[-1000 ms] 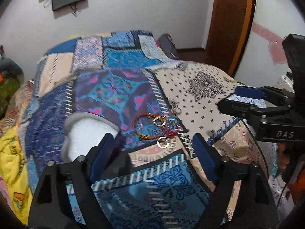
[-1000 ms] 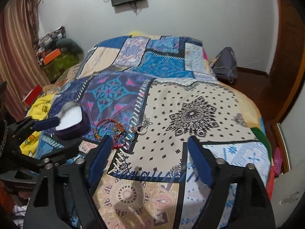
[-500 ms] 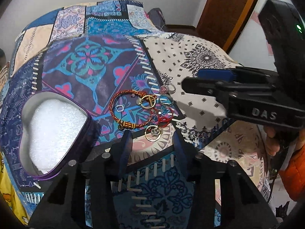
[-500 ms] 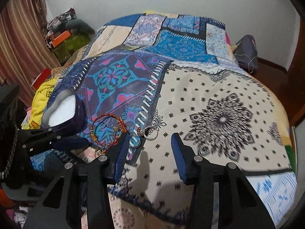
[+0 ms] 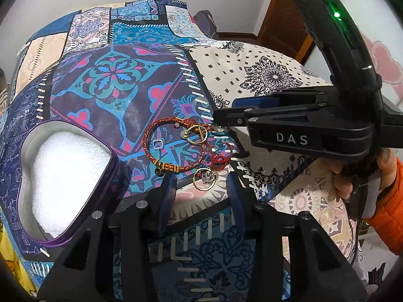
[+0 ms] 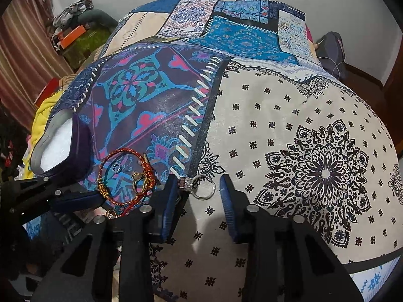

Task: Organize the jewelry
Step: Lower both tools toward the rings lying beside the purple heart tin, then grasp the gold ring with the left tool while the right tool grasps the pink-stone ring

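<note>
Open room: bare bedspread [image 6: 289, 115] right of the silver ring [image 6: 204, 188].
Obstacles: heart-shaped box [image 5: 63, 176] left, red bracelet [image 5: 173, 151] beside it.

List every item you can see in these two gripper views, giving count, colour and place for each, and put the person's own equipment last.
Braided bracelet: one, red and gold, on the quilt right of the box.
Heart-shaped box: one, purple with white foam, quilt's left side.
Gold rings: two, beside the bracelet.
Silver ring: one, between the right gripper's fingers.
Patchwork quilt: one, blue, purple and cream, covering the bed.
Left gripper: black, blue pads, open.
Right gripper: black, blue pads, open.
</note>
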`<action>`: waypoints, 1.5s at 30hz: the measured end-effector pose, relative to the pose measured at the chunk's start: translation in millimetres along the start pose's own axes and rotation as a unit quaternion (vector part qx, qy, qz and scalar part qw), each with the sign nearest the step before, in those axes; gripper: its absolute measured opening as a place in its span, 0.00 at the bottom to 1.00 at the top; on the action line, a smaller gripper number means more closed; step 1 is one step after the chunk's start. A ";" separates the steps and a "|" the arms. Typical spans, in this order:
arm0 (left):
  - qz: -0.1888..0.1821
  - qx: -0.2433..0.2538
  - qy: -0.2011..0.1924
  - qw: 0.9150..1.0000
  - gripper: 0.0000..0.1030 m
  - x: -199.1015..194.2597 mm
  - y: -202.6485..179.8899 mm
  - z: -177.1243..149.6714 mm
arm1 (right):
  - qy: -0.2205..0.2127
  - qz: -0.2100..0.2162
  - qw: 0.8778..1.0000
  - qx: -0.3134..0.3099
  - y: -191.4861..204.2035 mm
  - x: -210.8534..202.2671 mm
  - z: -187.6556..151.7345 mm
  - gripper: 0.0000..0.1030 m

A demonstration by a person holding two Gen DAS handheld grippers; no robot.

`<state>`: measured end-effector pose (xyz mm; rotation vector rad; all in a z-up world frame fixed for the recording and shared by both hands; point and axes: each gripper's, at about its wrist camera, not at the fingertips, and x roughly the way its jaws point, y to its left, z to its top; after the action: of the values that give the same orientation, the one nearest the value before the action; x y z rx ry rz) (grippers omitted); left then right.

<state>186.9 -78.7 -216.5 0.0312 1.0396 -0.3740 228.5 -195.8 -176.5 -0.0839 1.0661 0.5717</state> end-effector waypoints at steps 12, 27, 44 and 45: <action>0.010 0.023 0.000 1.000 0.21 2.4 -7.0 -1.3 | -0.012 0.005 1.000 0.018 -4.1 -10.7 0.5 0.26; 0.017 0.021 -0.015 1.000 0.19 -18.4 -7.9 -2.1 | -0.055 0.002 0.998 0.024 4.4 -46.4 -6.3 0.26; 0.045 -0.023 -0.102 0.993 0.19 -94.6 15.3 0.9 | -0.114 0.014 0.993 0.001 48.2 -88.3 8.2 0.26; 0.046 -0.026 -0.105 0.993 0.19 -98.1 17.6 0.7 | -0.118 0.016 0.993 -0.002 53.4 -90.3 10.5 0.26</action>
<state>149.0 -34.1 -135.8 -0.0066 0.8353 -0.2605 179.3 -183.1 -84.2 -0.0012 0.8371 0.5970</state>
